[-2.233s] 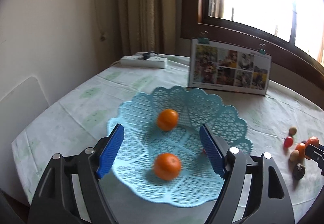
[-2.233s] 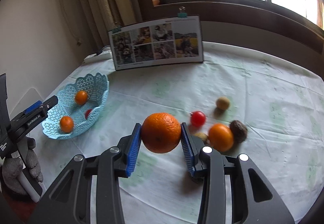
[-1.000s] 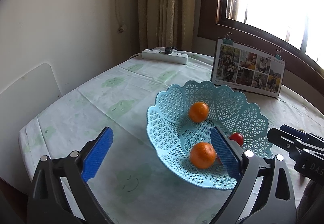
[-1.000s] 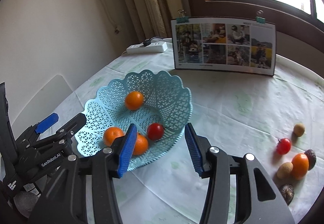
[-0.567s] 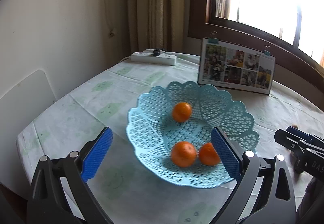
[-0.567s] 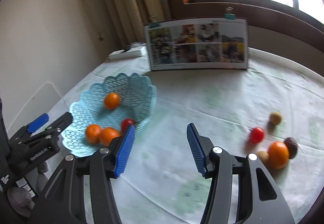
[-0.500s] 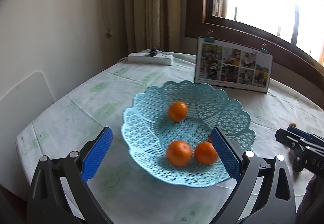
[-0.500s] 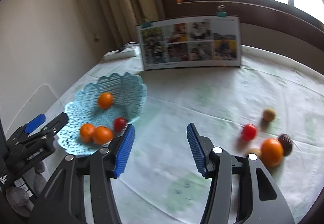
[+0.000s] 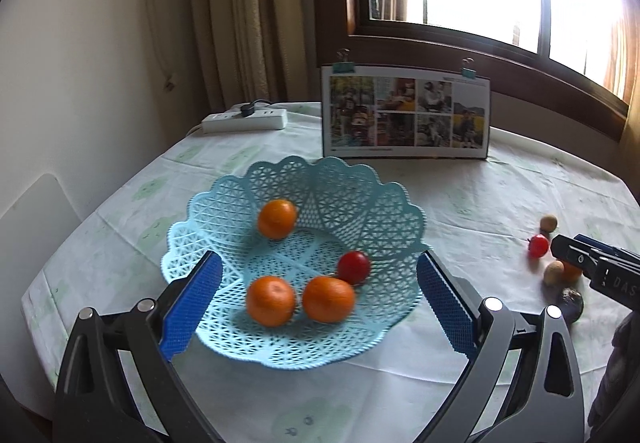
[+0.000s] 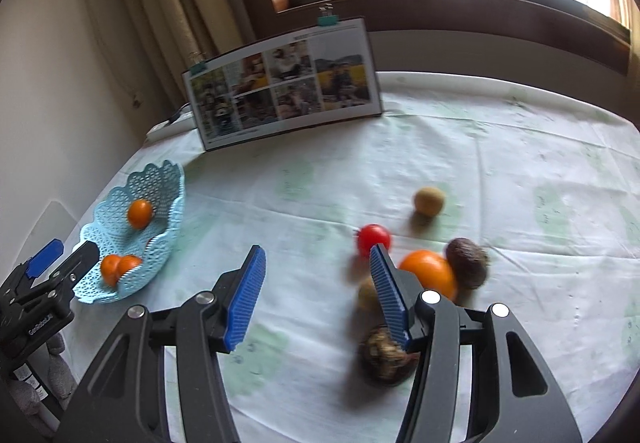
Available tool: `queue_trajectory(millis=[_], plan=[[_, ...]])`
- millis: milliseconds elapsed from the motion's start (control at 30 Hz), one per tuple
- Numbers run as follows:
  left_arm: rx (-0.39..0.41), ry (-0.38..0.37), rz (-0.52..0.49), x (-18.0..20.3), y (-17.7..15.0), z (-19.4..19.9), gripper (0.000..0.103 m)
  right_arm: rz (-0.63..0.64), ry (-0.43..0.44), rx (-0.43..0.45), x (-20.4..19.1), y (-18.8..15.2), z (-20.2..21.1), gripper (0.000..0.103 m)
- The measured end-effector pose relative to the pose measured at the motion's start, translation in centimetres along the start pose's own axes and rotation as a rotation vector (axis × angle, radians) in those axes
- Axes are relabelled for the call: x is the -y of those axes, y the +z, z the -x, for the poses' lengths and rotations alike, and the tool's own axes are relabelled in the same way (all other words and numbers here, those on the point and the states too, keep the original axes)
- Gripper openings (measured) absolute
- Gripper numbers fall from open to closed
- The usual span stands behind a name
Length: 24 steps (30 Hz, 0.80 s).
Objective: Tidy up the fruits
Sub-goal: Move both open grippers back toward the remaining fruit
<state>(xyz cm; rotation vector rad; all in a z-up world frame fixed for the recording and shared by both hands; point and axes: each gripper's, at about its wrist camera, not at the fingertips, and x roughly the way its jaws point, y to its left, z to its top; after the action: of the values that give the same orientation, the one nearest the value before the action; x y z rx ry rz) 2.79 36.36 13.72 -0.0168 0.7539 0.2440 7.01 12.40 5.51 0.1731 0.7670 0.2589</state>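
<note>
The left claw hangs spread wide and empty over the near rim of the basket, which sits on the desk holding three oranges and a tomato. The right claw is also spread and empty, above the cloth beside the loose fruit: an orange, a red tomato, a dark fruit touching that orange, and a brown one apart.
</note>
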Motion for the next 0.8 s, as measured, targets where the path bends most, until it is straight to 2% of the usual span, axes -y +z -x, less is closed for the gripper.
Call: queue_trajectory(millis=[400,600,800], plan=[[-0.010,-0.042,-0.063,3.8,-0.1,0.0,0.099,-0.055,-0.086,0.019,4.8,0.1,0.8,0.055],[-0.011,-0.079,-0.110,6.1,-0.5,0.3,0.099,-0.146,-0.160,0.004,8.9,0.1,0.4,0.055],[-0.013,-0.113,-0.147,8.2,-0.9,0.5,0.099,-0.174,-0.144,-0.023,9.9,0.4,-0.8,0.055]])
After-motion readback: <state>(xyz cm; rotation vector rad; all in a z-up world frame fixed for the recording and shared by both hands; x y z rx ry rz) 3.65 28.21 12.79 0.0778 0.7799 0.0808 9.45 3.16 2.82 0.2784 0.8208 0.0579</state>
